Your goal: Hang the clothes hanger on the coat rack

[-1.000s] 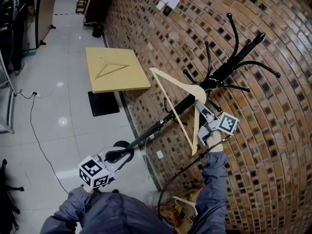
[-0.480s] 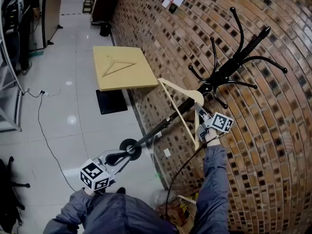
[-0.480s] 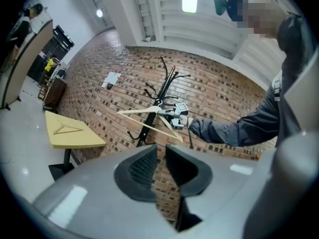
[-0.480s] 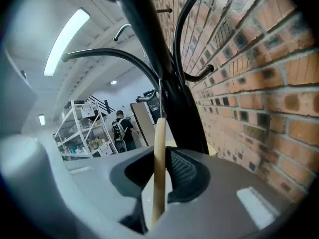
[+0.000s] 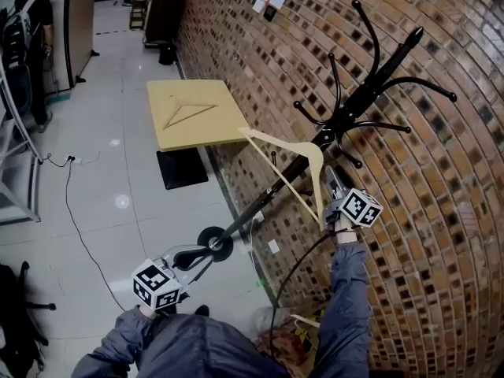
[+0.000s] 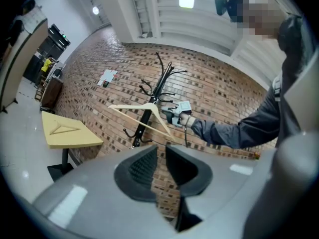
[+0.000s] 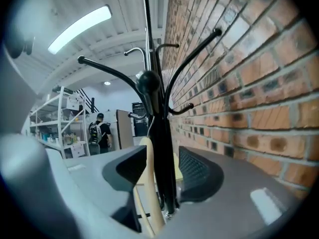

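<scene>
A pale wooden clothes hanger [image 5: 279, 140] hangs by its hook from the black coat rack [image 5: 358, 105] against the brick wall. My right gripper [image 5: 335, 189] is at the hanger's lower right end. Its jaws are opening: in the right gripper view the hanger's wood [image 7: 149, 183] and the rack's pole [image 7: 162, 133] stand between the spread pads, which do not press on them. My left gripper [image 5: 185, 257] is held low near the rack's round base [image 5: 214, 242]. The left gripper view shows its jaws [image 6: 161, 156] a narrow slit apart and empty, looking at the hanger [image 6: 137, 108].
A yellow square table [image 5: 220, 136] stands along the brick wall [image 5: 425, 235], with a second wooden hanger [image 5: 185, 113] lying on it. A cable [image 5: 75, 211] trails over the tiled floor. A person [image 5: 20, 22] stands far back on the left by shelving.
My right gripper has come down a little beside the rack and its jaws have spread off the hanger's end, which they held before. The left gripper has barely shifted.
</scene>
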`<state>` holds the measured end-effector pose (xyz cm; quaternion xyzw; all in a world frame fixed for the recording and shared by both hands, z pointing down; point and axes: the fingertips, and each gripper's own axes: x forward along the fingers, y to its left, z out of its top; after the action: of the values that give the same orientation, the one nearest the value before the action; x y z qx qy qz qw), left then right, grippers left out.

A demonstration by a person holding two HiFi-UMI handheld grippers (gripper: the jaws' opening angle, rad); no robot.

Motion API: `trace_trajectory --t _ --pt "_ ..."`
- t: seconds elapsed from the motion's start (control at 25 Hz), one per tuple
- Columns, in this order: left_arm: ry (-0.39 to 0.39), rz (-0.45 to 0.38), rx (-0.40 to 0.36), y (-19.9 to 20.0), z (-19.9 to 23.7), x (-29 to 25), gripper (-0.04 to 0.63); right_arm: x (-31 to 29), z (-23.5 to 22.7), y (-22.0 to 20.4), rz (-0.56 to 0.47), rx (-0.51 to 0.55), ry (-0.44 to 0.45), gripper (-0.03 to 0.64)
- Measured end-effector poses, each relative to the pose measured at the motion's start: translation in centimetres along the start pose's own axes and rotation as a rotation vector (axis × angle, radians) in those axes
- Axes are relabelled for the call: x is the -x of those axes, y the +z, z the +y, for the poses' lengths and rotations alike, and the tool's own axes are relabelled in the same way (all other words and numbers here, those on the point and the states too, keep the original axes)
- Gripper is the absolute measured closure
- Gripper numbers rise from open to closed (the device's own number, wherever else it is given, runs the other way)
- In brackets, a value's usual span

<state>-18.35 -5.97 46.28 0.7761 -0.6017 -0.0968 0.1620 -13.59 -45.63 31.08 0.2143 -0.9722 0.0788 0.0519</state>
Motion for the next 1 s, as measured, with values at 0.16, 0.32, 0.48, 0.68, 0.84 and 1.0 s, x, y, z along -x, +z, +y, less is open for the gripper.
trace_trajectory --t 0.16,0.32,0.48,0.68,0.84,1.0 --pt "0.006 0.013 -0.008 -0.1 -0.1 -0.3 0.546 5.8 3.4 -0.6 -0.064 0.161 -0.023 0.423" --pt "0.021 0.035 -0.003 -0.5 0.1 -0.4 0.546 11.0 12.5 -4.7 -0.078 0.210 0.123 0.426" --pt "0.013 0.058 -0.005 -1.1 -0.4 -0.8 0.546 15.0 19.1 -11.2 -0.041 0.112 0.184 0.449" --pt "0.017 0.085 0.000 -2.3 -1.3 -0.3 0.546 17.7 22.7 -17.8 0.002 -0.020 0.175 0.457" --pt "0.057 0.095 0.001 -3.4 -1.3 0.5 0.546 19.0 24.8 -20.1 0.030 0.033 0.180 0.475" --pt "0.098 0.093 0.010 -3.7 -1.2 1.5 0.551 19.1 25.8 -20.5 0.031 0.057 0.193 0.522"
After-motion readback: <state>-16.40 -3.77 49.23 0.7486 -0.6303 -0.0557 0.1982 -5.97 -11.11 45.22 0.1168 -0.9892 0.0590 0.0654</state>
